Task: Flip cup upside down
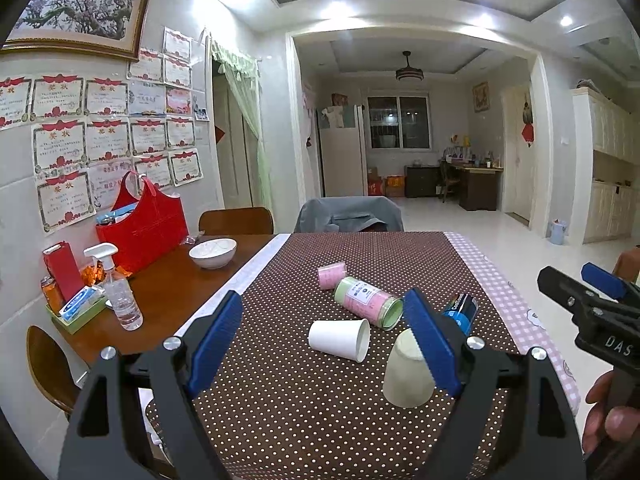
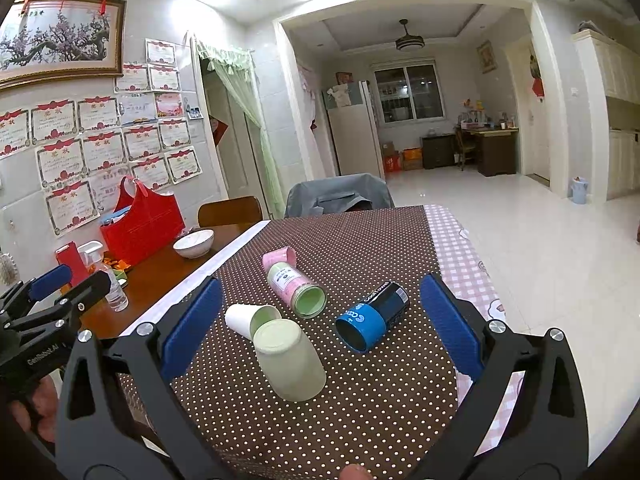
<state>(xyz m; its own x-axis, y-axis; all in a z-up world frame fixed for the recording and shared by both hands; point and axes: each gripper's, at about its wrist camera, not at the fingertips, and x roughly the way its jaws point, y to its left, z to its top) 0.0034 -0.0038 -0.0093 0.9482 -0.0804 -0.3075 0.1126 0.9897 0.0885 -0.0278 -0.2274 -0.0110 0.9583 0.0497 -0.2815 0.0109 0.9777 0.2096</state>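
Cups lie scattered on the brown dotted tablecloth (image 2: pixel 360 420): a pale green frosted plastic cup (image 2: pixel 289 360) already stands mouth-down near the front, touching a white paper cup (image 1: pixel 340 338) on its side. That one looks next, needing a side pinch and a turn. Left gripper (image 1: pixel 324 344) and right gripper (image 2: pixel 320 328) both hang spread, empty. Only the right view fully shows the blue cylindrical can (image 2: pixel 372 316).

Both claws hung above the worktop (image 2: pixel 360 420) — the left claw (image 1: pixel 328 344) spread wide, empty; the right claw (image 2: pixel 320 320) likewise agape, gripping nothing, side by side.
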